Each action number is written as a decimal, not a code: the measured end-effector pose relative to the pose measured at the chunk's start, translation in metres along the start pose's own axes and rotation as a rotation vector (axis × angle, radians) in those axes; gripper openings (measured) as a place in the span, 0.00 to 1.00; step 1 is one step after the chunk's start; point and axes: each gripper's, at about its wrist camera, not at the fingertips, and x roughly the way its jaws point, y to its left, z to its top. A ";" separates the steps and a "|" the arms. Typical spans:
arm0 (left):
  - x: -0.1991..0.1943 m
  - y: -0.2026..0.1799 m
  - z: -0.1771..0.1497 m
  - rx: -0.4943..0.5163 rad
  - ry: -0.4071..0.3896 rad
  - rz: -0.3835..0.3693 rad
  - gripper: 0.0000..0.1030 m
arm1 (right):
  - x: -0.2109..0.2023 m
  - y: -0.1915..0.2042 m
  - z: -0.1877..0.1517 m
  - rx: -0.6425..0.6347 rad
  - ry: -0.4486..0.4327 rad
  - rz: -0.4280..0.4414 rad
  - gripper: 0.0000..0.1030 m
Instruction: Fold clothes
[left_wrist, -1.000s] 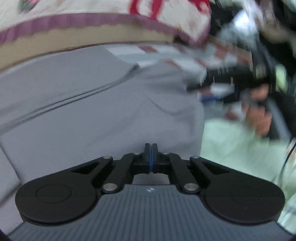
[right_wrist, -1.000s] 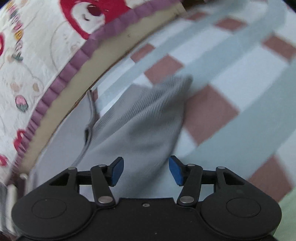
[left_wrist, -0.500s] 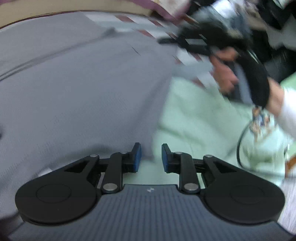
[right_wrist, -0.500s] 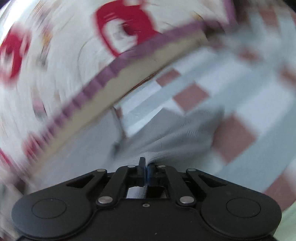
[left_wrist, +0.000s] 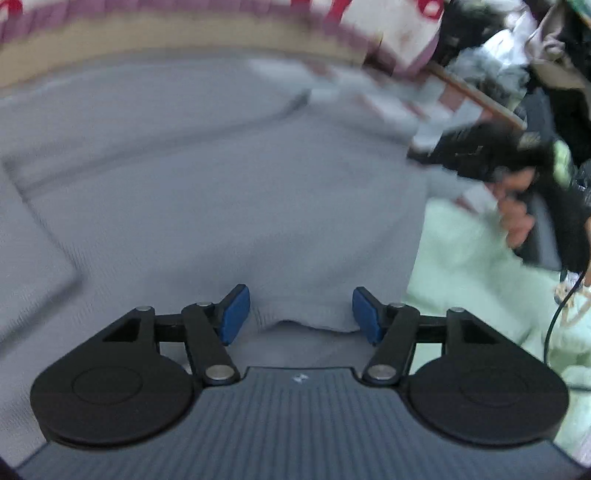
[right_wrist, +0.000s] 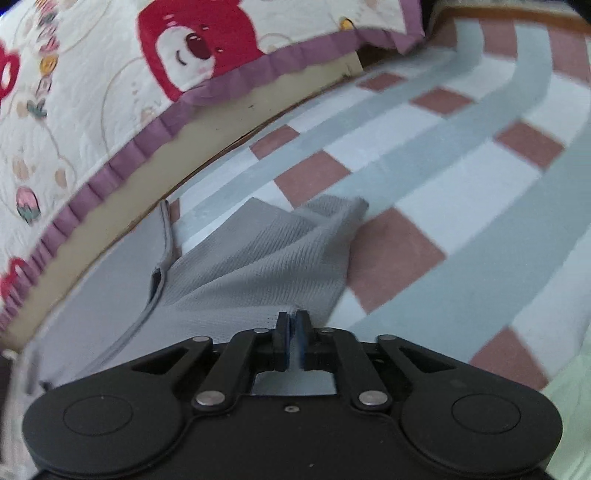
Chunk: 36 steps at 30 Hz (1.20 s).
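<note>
garment: we've got a grey knit top (left_wrist: 229, 206) spread flat on the checked sheet (right_wrist: 461, 192), just below the bear-print quilt (right_wrist: 110, 74), so there's a smooth base to fold on
right gripper (right_wrist: 291, 334): nearly closed on the cloth at the corner of the top furthest from the quilt, jaws starting to ease apart; fabric is between the pads and peaks up from them, so we read it as pinched to carry that corner over
left gripper (left_wrist: 300, 314): jaws opening, pads standing clear either side of the hem on the side away from the quilt, nothing clamped
hem: a small hump of cloth sits between the left pads, probably lined up for a grab
right hand (left_wrist: 517, 218): visible from the left camera beside the top, wrapped round the gripper handle
blur: left view is smeared, so fine hem detail is guesswork
</note>
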 end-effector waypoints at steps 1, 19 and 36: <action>-0.001 -0.001 -0.001 -0.005 0.011 -0.038 0.55 | 0.000 -0.004 -0.001 0.044 0.009 0.027 0.20; 0.023 -0.017 0.058 -0.075 -0.156 -0.039 0.59 | 0.069 0.016 0.023 0.171 -0.040 0.136 0.47; 0.033 0.018 0.031 -0.354 -0.100 -0.107 0.59 | -0.012 0.161 -0.080 -1.185 -0.159 0.180 0.02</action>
